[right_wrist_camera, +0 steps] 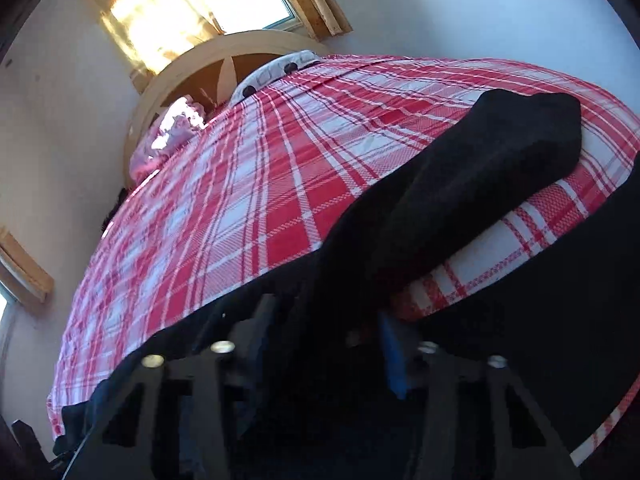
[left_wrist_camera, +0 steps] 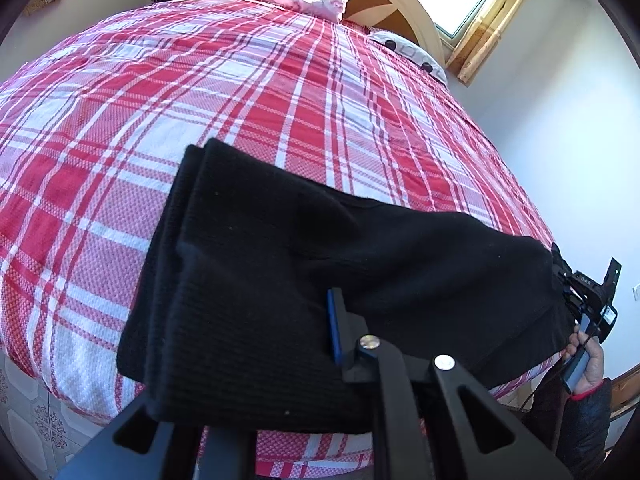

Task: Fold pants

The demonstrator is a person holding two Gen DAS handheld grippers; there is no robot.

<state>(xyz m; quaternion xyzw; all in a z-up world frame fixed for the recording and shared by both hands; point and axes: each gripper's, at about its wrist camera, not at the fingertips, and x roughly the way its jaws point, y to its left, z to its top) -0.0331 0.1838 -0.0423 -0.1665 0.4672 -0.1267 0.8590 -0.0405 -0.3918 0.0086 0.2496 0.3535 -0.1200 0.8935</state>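
Black knit pants (left_wrist_camera: 280,264) folded, draped ahead of both grippers over plaid bed (left_wrist_camera: 120,120) edge | left gripper (left_wrist_camera: 340,360) clenched on near fold, keeps layers aligned | right gripper (right_wrist_camera: 320,360) buried in cloth, grip unreadable, likely steadying other end

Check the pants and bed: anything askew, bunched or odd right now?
Nothing looks damaged or spilled. The black pants are held up off the plaid bedspread between the left gripper and right gripper, sagging in soft folds, with layered edges slightly offset at the free end.
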